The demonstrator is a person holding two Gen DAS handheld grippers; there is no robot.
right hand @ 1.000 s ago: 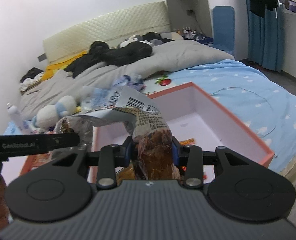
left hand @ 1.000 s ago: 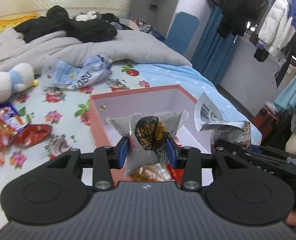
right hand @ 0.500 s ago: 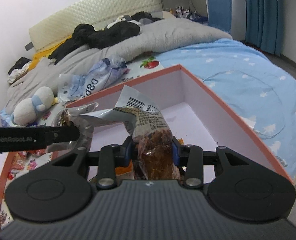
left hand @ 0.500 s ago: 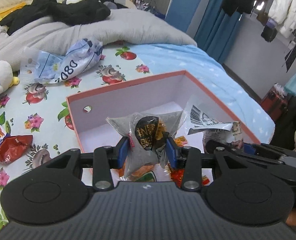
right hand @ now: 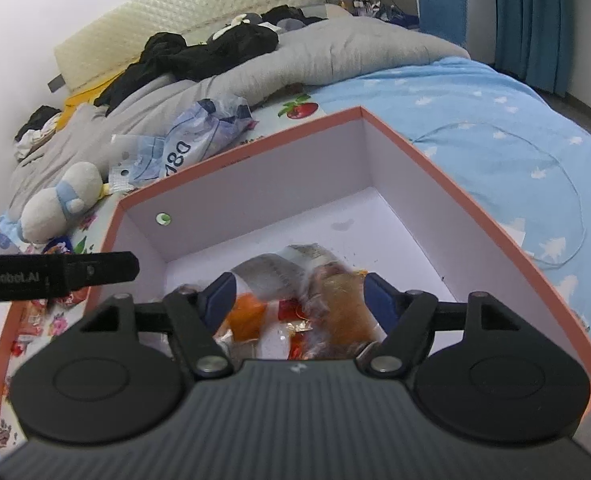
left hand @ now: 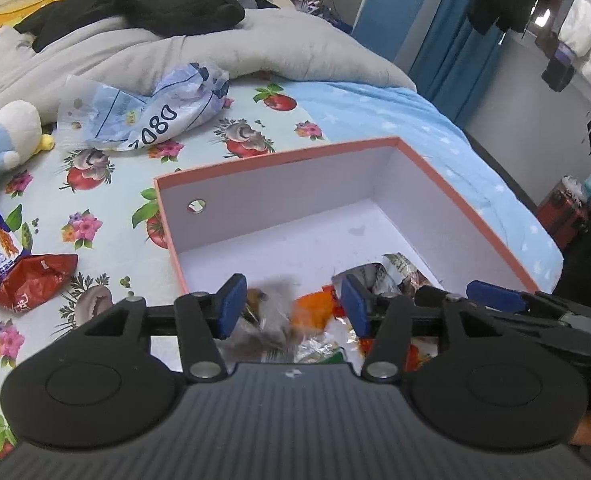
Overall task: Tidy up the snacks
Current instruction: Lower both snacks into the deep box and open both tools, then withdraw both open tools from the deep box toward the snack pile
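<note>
Even, bright indoor light fills both views; shadows lie soft inside the box; the white wall at upper left of the right view is washed out; fisheye bending curves the bed and darkens the corners; the snacks between the fingers are smeared with motion blur, the rest sharp.

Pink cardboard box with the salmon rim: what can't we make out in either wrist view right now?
- Snack pile in the pink cardboard box: near part hidden by the left gripper body, left wrist view.
- Falling clear-wrapped brown snack: motion-blurred, label unreadable, right wrist view, between the open jaws of the right gripper.
- Box's near wall: cut off behind both gripper bodies.
</note>
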